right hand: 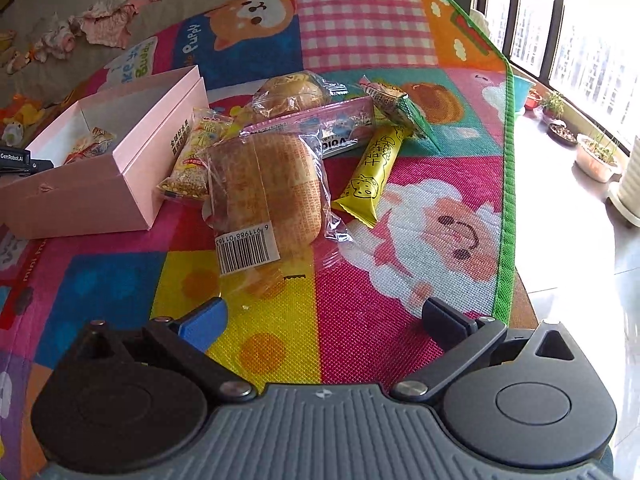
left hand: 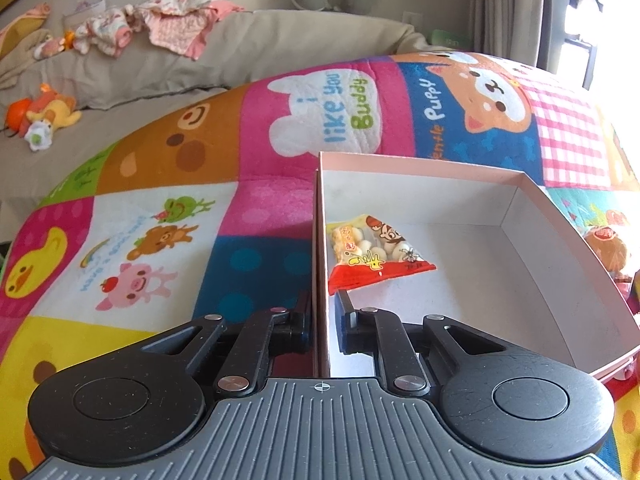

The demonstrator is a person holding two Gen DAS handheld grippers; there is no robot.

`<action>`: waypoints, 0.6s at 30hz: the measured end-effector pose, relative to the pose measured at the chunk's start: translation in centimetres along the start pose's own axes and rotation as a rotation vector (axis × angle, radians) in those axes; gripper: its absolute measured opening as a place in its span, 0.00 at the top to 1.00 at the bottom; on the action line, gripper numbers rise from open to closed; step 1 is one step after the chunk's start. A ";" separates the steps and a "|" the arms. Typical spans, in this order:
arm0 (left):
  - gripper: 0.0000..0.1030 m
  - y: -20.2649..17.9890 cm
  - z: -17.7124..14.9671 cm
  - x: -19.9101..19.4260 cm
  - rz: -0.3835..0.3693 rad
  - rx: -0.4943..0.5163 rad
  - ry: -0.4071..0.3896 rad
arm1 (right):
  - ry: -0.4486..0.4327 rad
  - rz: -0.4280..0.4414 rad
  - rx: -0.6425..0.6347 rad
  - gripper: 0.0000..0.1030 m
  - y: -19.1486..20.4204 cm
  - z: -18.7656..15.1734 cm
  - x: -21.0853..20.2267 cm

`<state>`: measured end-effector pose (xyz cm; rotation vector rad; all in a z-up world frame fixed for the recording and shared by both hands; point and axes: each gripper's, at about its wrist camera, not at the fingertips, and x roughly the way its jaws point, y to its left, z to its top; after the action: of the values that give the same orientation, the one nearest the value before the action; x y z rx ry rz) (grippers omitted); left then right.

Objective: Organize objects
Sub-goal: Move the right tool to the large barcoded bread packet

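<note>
With the left gripper [left hand: 324, 320] pinching the box [left hand: 520, 184] wall, advance the right gripper [right hand: 324, 320], jaws spread, squarely over the bread [right hand: 268, 192] lying just beside the box, then close mid-loaf.

My box [right hand: 132, 176] sits on the mat [right hand: 360, 264]; one snack packet [left hand: 376, 252] lies inside it, the other snacks [right hand: 280, 160] piled just right of it.
</note>
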<state>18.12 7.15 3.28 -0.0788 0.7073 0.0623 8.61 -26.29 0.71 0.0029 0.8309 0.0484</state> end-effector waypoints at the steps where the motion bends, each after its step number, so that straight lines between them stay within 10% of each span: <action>1: 0.87 0.2 0.0 0.0 -0.005 -0.008 -0.001 | -0.006 0.000 -0.006 0.00 0.0 -0.1 0.0; 18: 0.88 1.2 -0.3 -0.2 -0.049 -0.056 -0.028 | -0.159 0.034 -0.085 0.00 1.6 2.7 -2.8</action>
<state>17.65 8.30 3.17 -0.1491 0.6753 0.0363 8.70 -24.78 4.64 -0.0585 0.6693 0.1136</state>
